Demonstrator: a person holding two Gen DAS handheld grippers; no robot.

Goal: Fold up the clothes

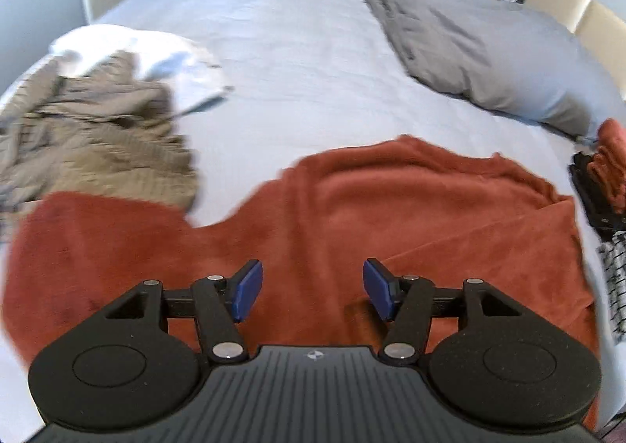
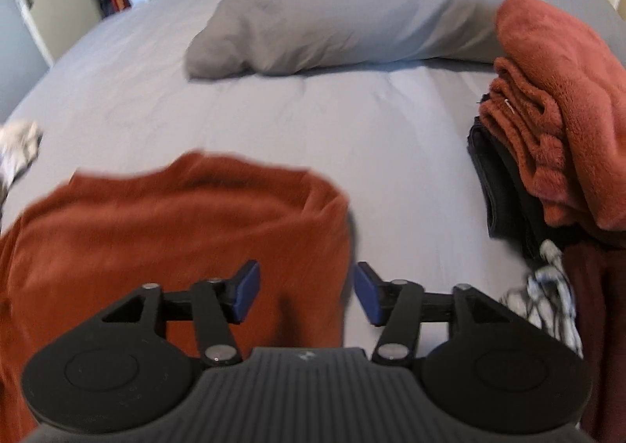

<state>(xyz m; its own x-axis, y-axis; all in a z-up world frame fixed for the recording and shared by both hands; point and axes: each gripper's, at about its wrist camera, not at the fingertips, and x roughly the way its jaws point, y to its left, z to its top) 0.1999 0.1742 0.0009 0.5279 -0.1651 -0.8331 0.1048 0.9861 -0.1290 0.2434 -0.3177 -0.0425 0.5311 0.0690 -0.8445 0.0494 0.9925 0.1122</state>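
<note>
A rust-orange fleece garment lies spread on the grey bed, one corner folded over at its right side. My left gripper hovers above its near part, open, with nothing between the blue pads. In the right wrist view the same rust garment fills the lower left. My right gripper hangs open over its right edge, pads apart and free of the cloth.
A crumpled beige ribbed garment and white cloth lie at the left. Grey pillows sit at the back right. A stack of folded rust and black clothes stands on the right, with a black-and-white patterned cloth below it. Grey sheet lies between.
</note>
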